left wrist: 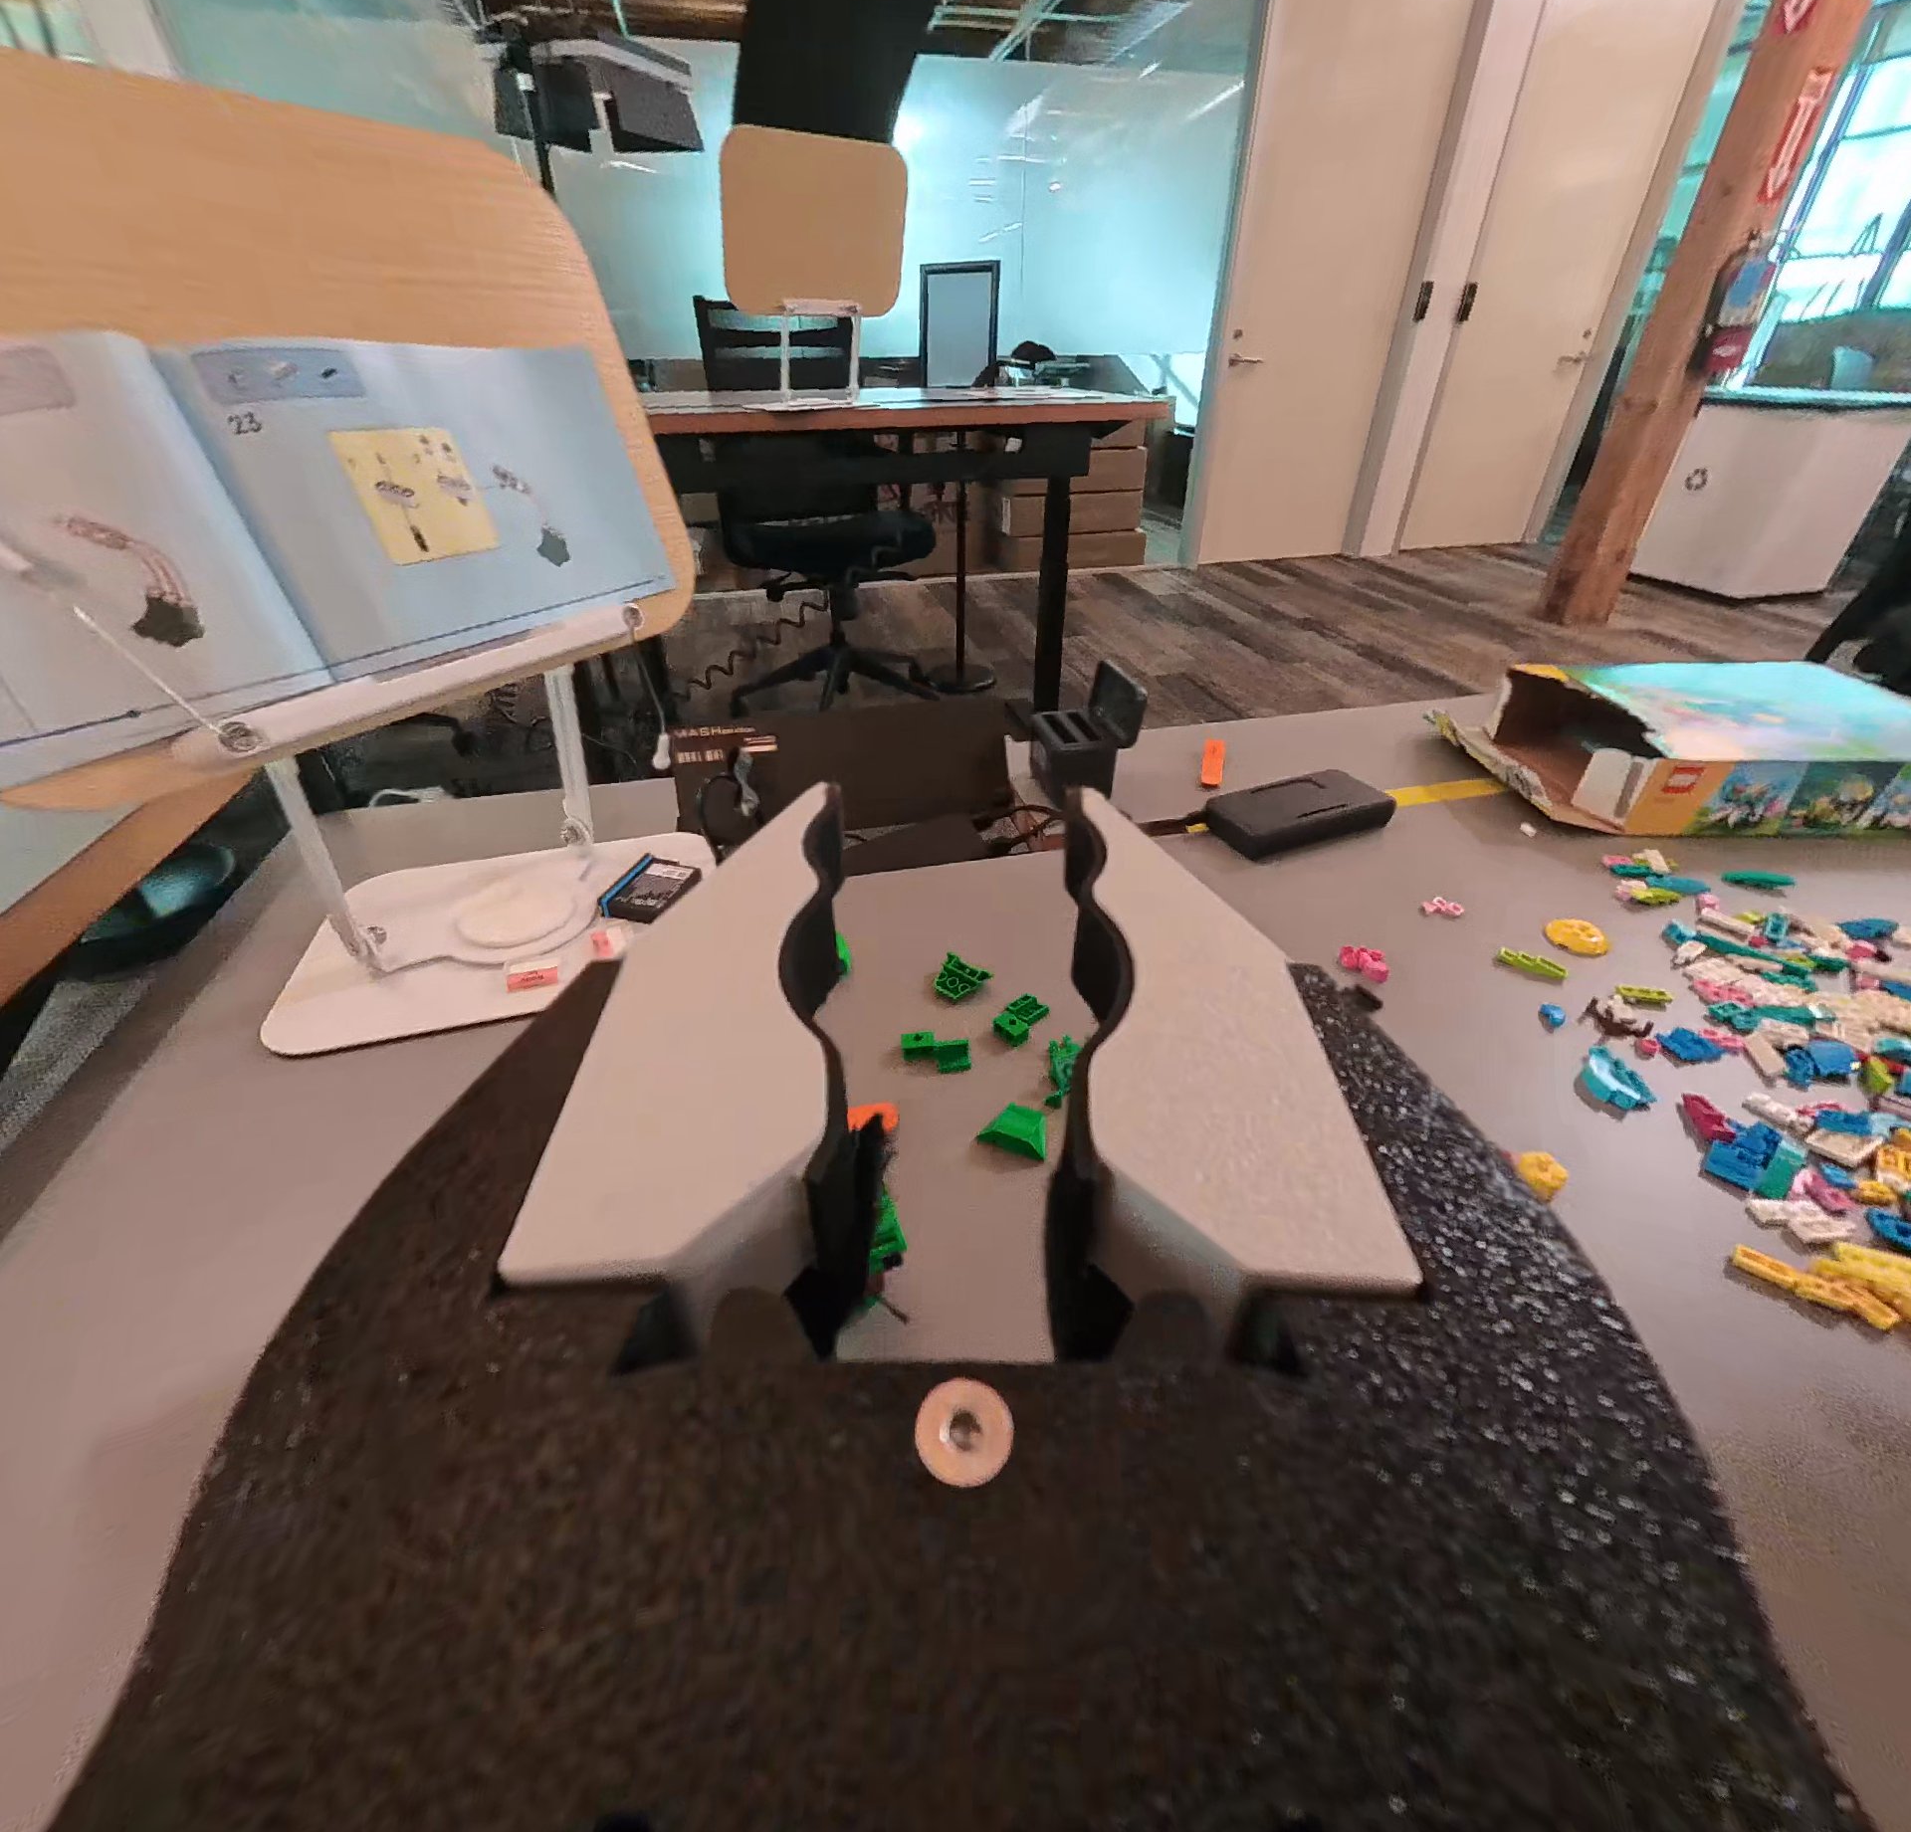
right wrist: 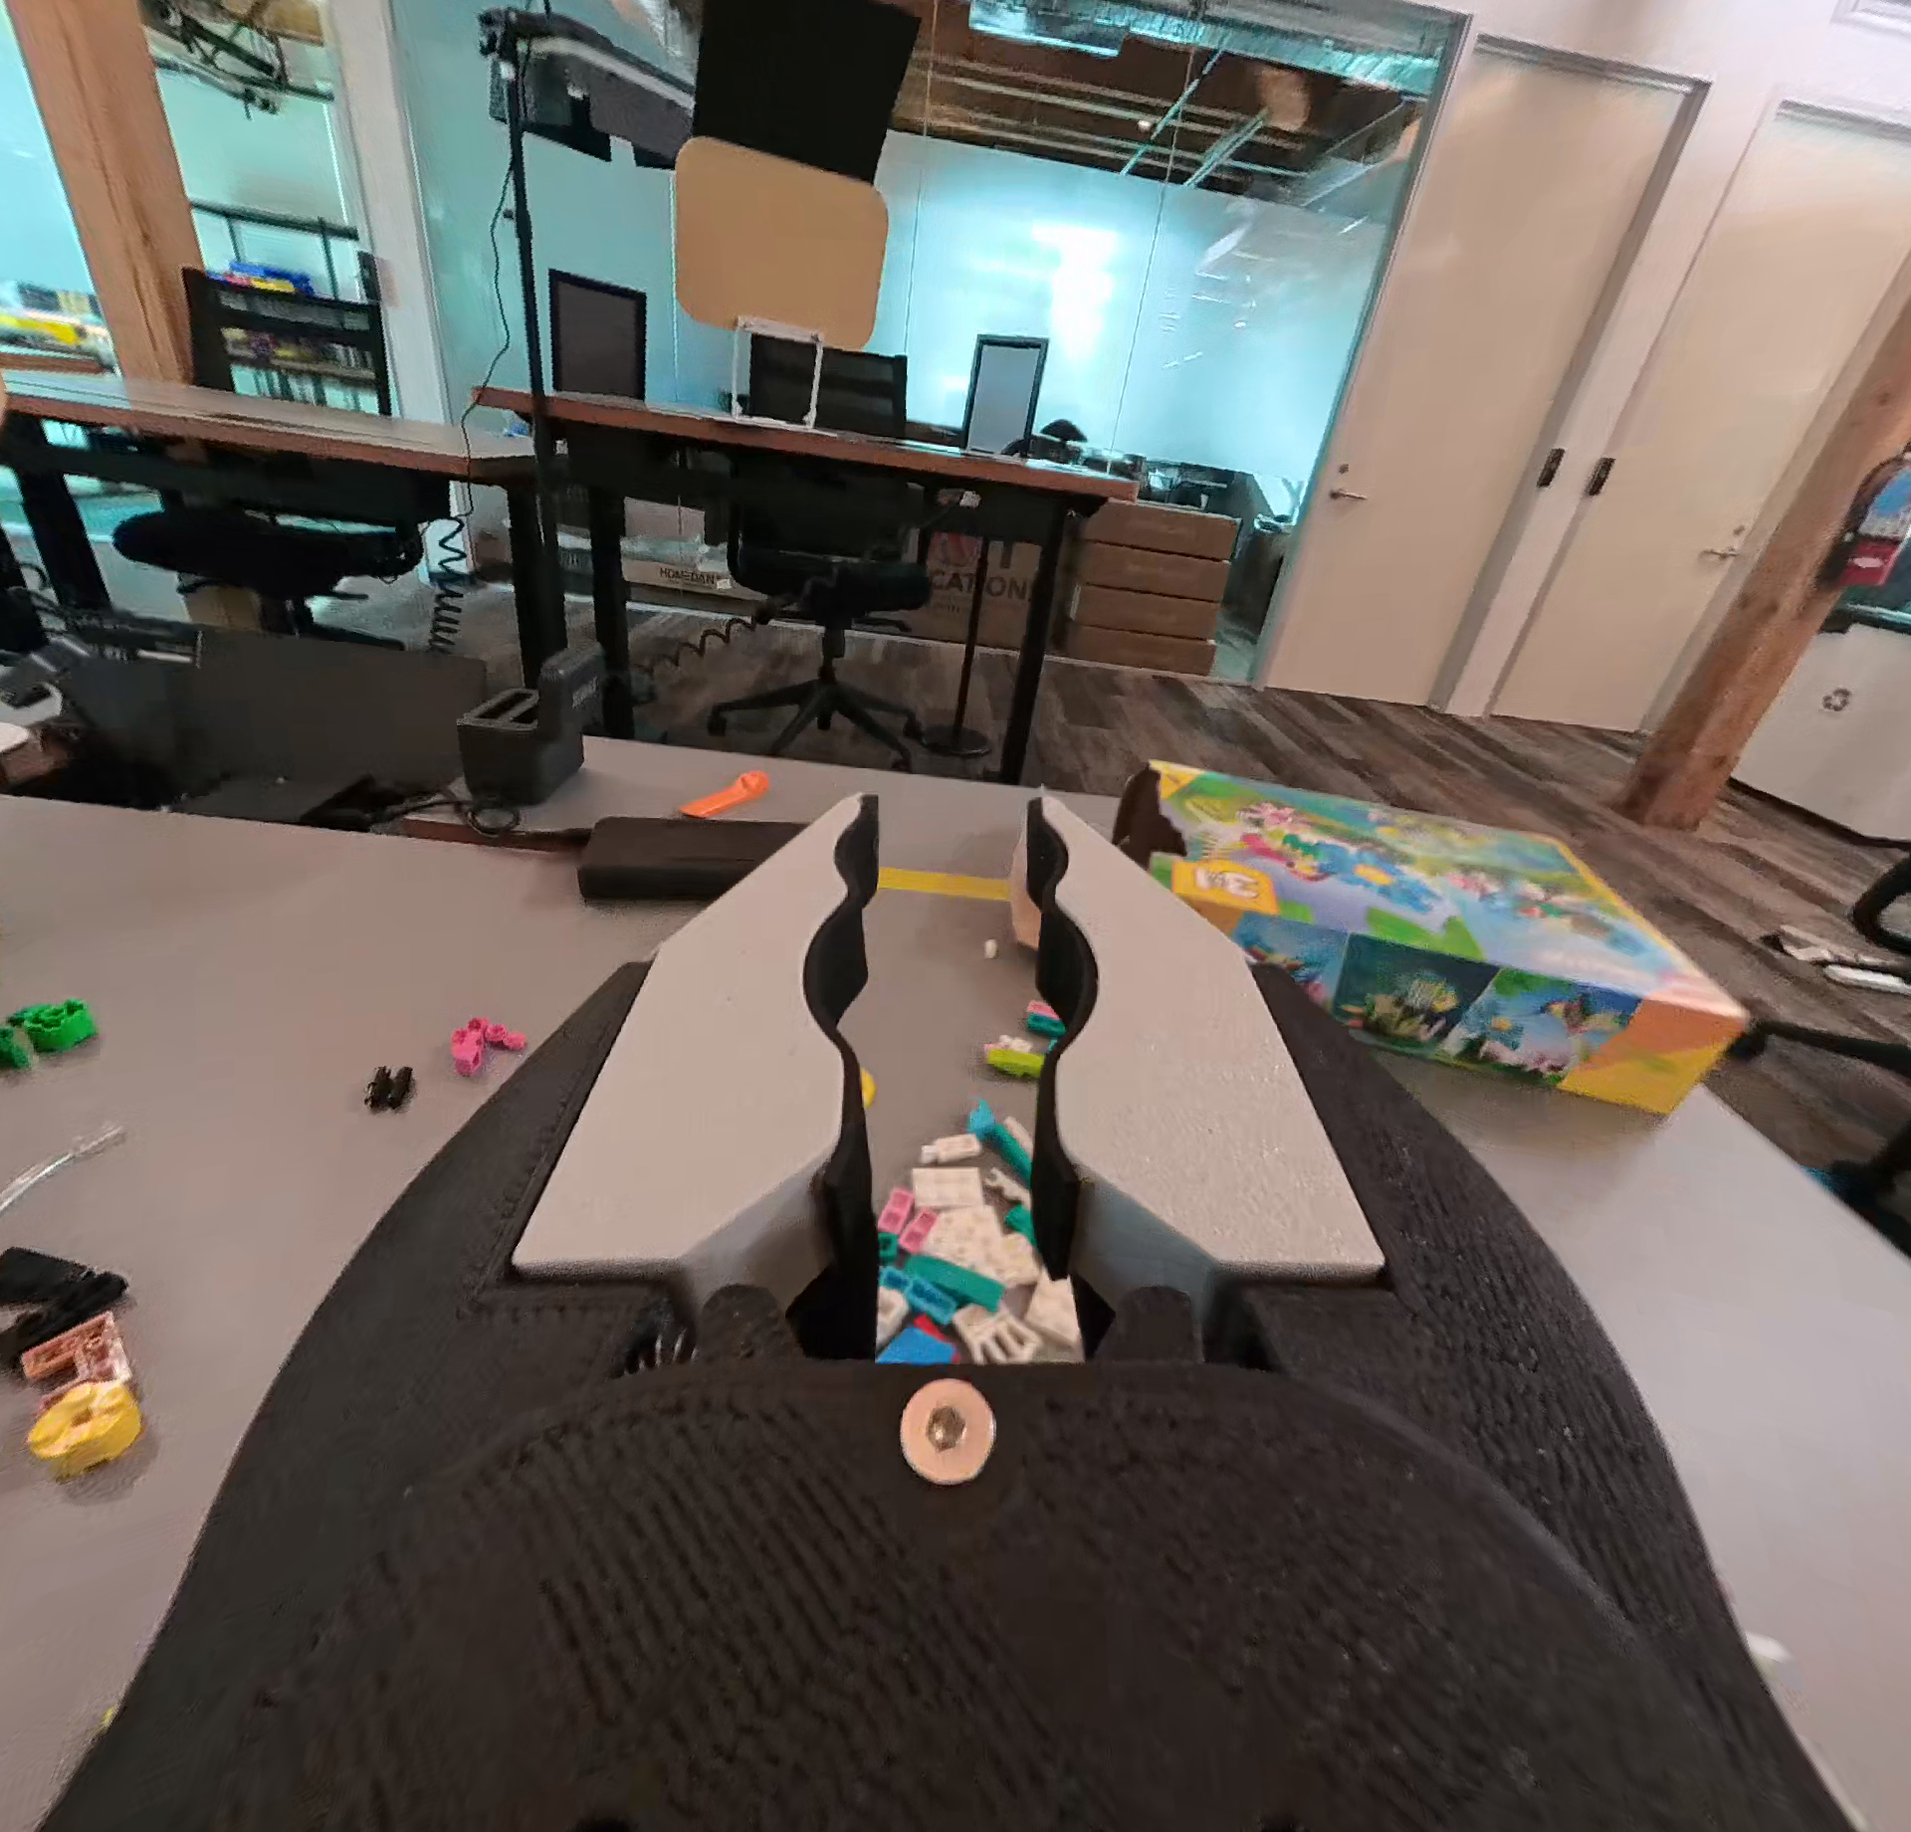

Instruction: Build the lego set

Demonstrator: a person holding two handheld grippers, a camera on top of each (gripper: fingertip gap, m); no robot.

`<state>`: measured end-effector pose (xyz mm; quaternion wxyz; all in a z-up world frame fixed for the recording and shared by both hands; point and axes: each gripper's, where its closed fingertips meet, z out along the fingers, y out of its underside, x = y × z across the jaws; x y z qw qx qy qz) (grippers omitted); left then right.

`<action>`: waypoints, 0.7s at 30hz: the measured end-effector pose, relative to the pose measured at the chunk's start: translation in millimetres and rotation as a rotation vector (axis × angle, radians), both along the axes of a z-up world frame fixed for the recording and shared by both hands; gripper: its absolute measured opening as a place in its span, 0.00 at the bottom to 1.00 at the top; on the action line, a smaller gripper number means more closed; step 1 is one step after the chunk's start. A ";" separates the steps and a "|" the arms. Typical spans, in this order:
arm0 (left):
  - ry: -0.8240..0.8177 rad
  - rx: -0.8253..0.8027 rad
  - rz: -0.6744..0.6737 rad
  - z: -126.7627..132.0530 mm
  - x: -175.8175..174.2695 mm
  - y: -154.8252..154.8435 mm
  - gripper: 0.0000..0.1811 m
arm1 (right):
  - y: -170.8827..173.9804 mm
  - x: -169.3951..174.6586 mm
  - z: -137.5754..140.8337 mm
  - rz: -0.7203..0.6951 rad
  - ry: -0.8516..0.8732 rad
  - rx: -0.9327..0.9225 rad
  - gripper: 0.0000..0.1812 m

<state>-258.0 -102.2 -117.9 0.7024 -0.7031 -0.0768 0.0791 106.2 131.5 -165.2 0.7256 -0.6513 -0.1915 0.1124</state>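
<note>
The left gripper (left wrist: 951, 831) gaped wide over green bricks (left wrist: 977, 1038), one partly hidden. The right gripper (right wrist: 951, 831) stood narrowly parted, empty, above the brick pile (right wrist: 962, 1234). The torn box (right wrist: 1427, 924) hid its contents.

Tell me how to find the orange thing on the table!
Start at the torn colourful box at the grey table's far side. Just left lies a flat black case, and behind that, the small orange tool. Nothing else nearby is orange.

One set box (right wrist: 1448, 955) — one instruction booklet (left wrist: 310, 521) — one orange tool (right wrist: 727, 796).
</note>
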 end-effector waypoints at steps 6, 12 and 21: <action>0.005 0.037 -0.037 7.1 17.2 6.4 0.22 | 4.3 8.9 -7.9 -0.015 0.091 -0.018 0.16; 0.059 -0.016 -0.139 -0.3 65.5 32.8 0.23 | 6.0 6.2 -19.6 0.008 0.076 -0.065 0.17; 0.099 -0.015 -0.204 4.2 93.4 38.6 0.27 | 2.3 -5.9 -25.4 0.035 0.044 -0.057 0.16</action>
